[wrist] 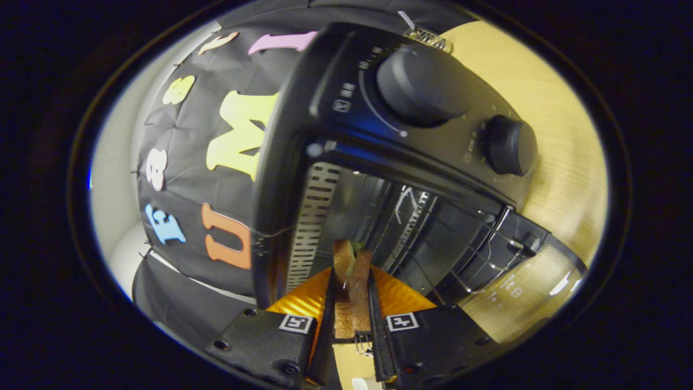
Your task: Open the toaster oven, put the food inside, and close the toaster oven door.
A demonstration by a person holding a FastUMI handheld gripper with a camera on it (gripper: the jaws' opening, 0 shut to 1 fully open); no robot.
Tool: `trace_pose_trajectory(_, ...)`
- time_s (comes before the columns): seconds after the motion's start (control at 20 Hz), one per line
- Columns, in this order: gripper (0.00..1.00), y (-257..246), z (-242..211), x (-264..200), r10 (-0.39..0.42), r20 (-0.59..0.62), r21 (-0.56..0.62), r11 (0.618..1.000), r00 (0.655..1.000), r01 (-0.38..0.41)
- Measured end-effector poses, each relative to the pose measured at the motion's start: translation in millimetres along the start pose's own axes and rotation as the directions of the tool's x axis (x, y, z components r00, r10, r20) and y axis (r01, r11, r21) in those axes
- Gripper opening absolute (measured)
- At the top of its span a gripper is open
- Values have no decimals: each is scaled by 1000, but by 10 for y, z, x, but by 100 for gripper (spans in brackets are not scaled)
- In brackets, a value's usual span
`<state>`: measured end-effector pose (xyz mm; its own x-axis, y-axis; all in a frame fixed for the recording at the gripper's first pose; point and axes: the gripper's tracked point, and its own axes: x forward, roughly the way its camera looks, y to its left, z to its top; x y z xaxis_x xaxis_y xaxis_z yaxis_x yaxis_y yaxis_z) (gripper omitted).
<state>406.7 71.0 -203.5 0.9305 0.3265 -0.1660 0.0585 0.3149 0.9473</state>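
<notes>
- Sandwich (351, 287): two slices of toasted bread with a green filling, standing on edge between my fingers, its front end at the mouth of the toaster oven.
- My claw (352, 303): clenched on the sandwich, one finger pressing each flat side.
- Toaster oven (303, 124): black, seen tilted, just ahead of my fingers; its door (520, 287) hangs open, baring the wire rack (476, 244).
- Two knobs (422, 86) on its control panel.
- Wooden table (557, 135) beneath the oven.
</notes>
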Motion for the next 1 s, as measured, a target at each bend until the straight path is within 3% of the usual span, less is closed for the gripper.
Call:
trace_pose_trajectory(0.15,36,-60,-14,40,4,-20,-41,999,1000,-4)
trace_pose_trajectory(0.4,45,-77,-139,38,-73,-46,-294,954,996,57)
trace_pose_trajectory(0.5,51,-112,-83,0,-144,4,-411,902,990,133)
trace_pose_trajectory(0.55,61,-120,7,-42,-187,73,-482,853,980,198)
trace_pose_trajectory(0.7,91,-249,246,-101,-303,191,-664,661,934,350)
trace_pose_trajectory(0.75,100,-249,244,-131,-301,183,-691,638,936,340)
trace_pose_trajectory(1.0,100,-221,294,-230,-309,186,-701,624,933,346)
